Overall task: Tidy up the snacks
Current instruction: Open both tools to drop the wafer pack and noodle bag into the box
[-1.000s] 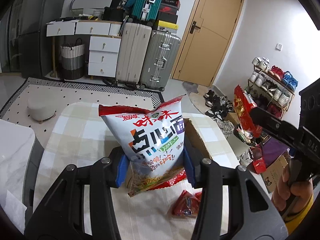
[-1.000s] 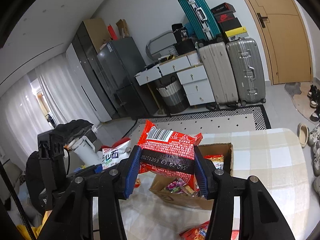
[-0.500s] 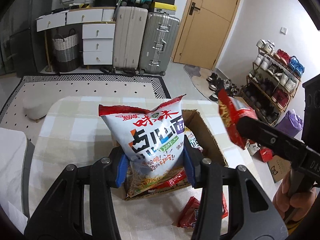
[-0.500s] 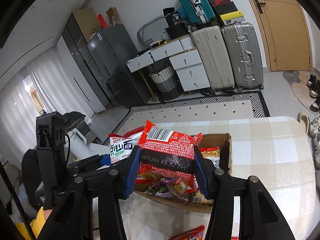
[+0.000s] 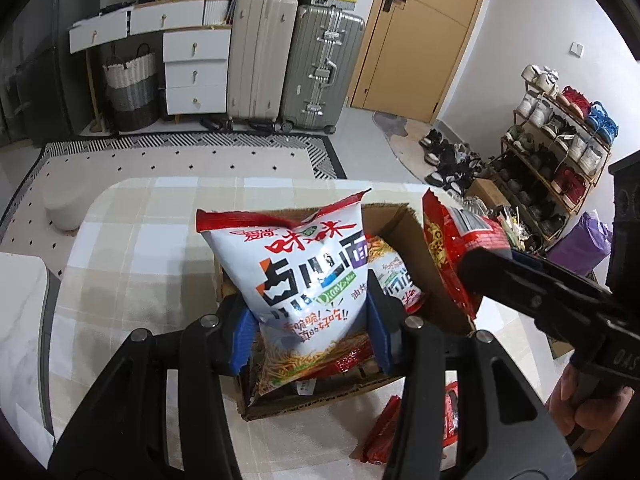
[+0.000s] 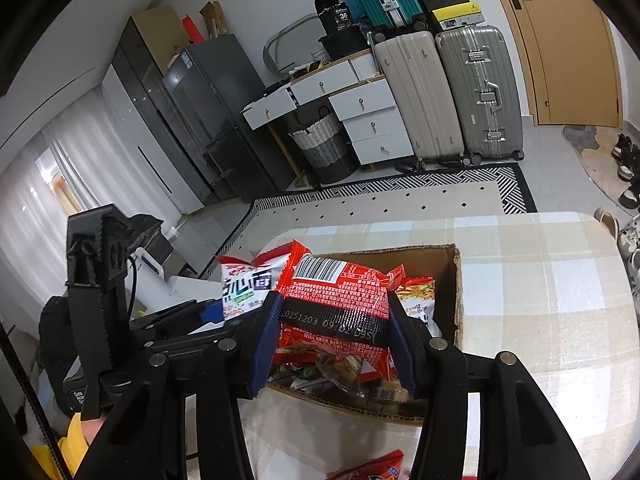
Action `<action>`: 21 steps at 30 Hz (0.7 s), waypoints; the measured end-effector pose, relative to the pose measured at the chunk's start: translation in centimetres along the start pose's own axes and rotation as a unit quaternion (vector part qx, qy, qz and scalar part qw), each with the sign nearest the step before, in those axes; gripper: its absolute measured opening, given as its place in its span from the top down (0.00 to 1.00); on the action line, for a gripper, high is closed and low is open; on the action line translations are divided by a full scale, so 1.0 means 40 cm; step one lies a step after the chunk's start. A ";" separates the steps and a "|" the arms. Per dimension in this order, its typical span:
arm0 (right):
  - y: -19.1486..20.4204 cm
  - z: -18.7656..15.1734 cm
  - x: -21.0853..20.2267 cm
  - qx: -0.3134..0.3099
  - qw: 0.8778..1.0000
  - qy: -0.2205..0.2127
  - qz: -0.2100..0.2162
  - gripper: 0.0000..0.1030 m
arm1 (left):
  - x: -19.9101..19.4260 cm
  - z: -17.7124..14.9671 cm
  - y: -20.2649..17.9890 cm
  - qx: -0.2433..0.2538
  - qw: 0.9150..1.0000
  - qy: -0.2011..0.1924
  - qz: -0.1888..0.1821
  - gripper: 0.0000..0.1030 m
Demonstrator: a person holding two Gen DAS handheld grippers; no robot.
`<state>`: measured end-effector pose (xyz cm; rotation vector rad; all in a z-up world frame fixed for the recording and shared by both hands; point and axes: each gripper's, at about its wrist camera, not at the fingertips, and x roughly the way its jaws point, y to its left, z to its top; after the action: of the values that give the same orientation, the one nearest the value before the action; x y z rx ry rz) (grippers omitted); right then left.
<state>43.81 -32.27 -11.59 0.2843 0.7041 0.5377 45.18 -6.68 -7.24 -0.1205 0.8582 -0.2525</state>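
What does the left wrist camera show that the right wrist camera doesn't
Only the left wrist view: a shoe rack and the white snack bag's front, clamped in the left gripper. Only the right wrist view: a dark fridge and the barcode side of the red packet, clamped in the right gripper. Both: the cardboard box, checked tablecloth, suitcases.

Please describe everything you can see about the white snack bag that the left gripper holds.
The white snack bag is a puffy glossy plastic packet with red sealed edges, large dark characters and a picture of thin fried noodle sticks near its bottom. It stands nearly upright, a little tilted. The left gripper is shut on it, its blue pads pressing on the bag's lower sides. The bag hangs over the open cardboard box, which already holds other packets. Whether its bottom edge touches them cannot be told.
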 end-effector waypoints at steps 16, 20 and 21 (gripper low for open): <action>-0.013 -0.026 0.043 0.011 1.000 0.023 -0.010 0.51 | 0.033 0.009 0.064 -0.023 1.000 -0.004 0.006 0.37; -0.009 -0.023 0.052 0.006 1.000 0.025 -0.016 0.51 | -0.037 -0.024 0.065 -0.015 1.000 -0.020 0.012 0.34; -0.007 -0.022 0.055 0.005 0.999 0.026 -0.018 0.51 | -0.048 -0.027 0.063 -0.012 1.000 -0.021 0.015 0.34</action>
<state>44.70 -31.22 -13.52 0.2672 0.7620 0.5094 43.57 -3.76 -7.06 -0.1344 0.8203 -0.2117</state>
